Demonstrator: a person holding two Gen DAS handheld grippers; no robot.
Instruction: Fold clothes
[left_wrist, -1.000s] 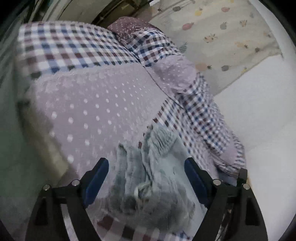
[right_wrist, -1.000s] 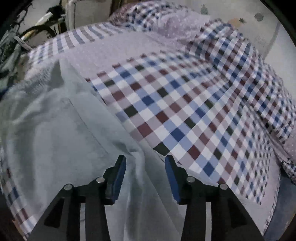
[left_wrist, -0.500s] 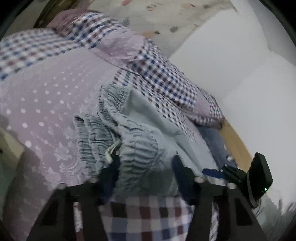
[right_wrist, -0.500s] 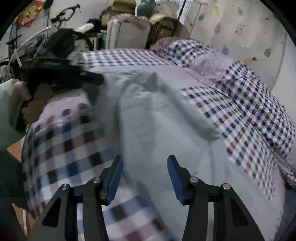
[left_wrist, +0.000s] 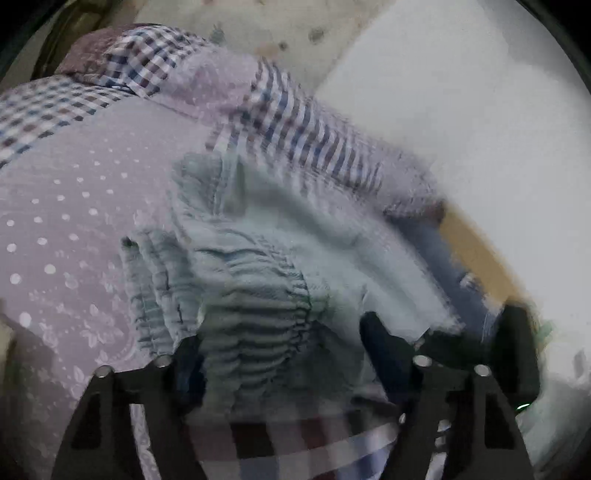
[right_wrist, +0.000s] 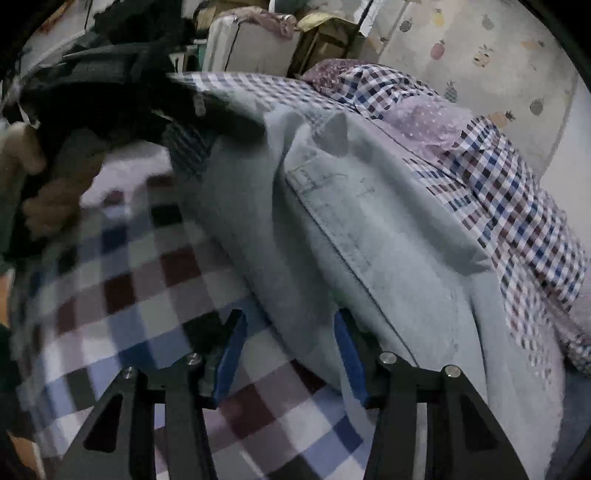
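Two tongs, both spread wide. Left tongs (left_wrist: 280, 354): elastic waistband (left_wrist: 255, 317) of pale blue trousers (left_wrist: 295, 236) bunched between the fingers, contact blurred; grip not seen. Right tongs (right_wrist: 291, 354): open over the trouser (right_wrist: 369, 236) edge, lower centre of frame, nothing clamped. Trousers lie on the bed (right_wrist: 122, 295), long axis running from upper left to lower right in the right view, waistband at upper left by the person's hand (right_wrist: 40, 206). Checked quilt (right_wrist: 517, 206) heaped along the right. Bare checked cover at lower left. Dotted sheet (left_wrist: 66, 221) left of waistband.
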